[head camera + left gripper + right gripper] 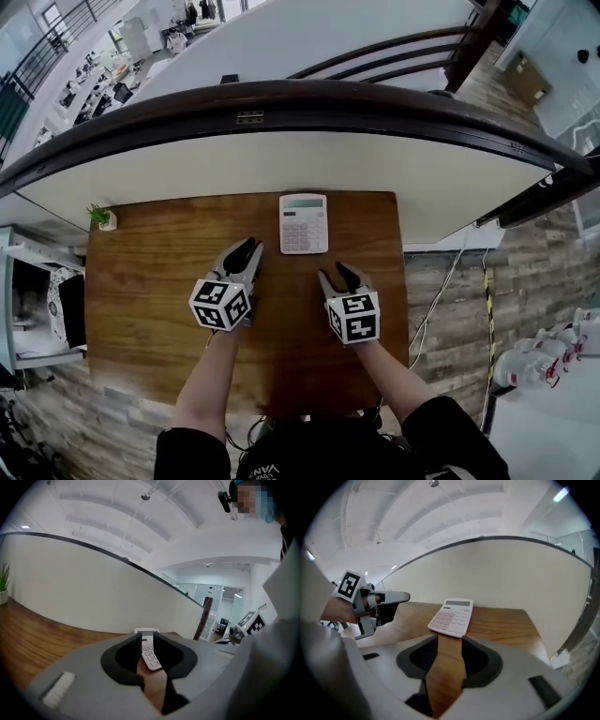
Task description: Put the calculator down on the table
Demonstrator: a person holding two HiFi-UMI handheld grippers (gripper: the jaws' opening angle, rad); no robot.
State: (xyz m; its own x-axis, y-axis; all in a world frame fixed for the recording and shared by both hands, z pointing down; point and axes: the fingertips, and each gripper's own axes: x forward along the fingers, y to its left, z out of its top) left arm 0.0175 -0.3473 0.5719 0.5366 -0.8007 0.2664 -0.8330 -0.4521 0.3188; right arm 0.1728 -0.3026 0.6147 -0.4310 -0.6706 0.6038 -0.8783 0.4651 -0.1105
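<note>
Black sleeves and bare forearms nearest, each hand carrying a gripper over the wooden table. Left gripper: jaws a narrow gap apart, nothing between them. Right gripper: jaws standing somewhat wider, also empty. Beyond both, apart from either set of tips, the white calculator lies flat and face up at the table's far edge, near the cream partition. Judgement: the put-down looks done, and nothing seems left but taking the hands clear. View differences: the head view alone gives the whole layout, including the bare wood between tips and calculator and a small potted plant at the far left corner. The right gripper view shows keys and display whole, just past its jaws, with the left gripper off to one side. The left gripper view catches only a sliver of the calculator through its jaw gap.
</note>
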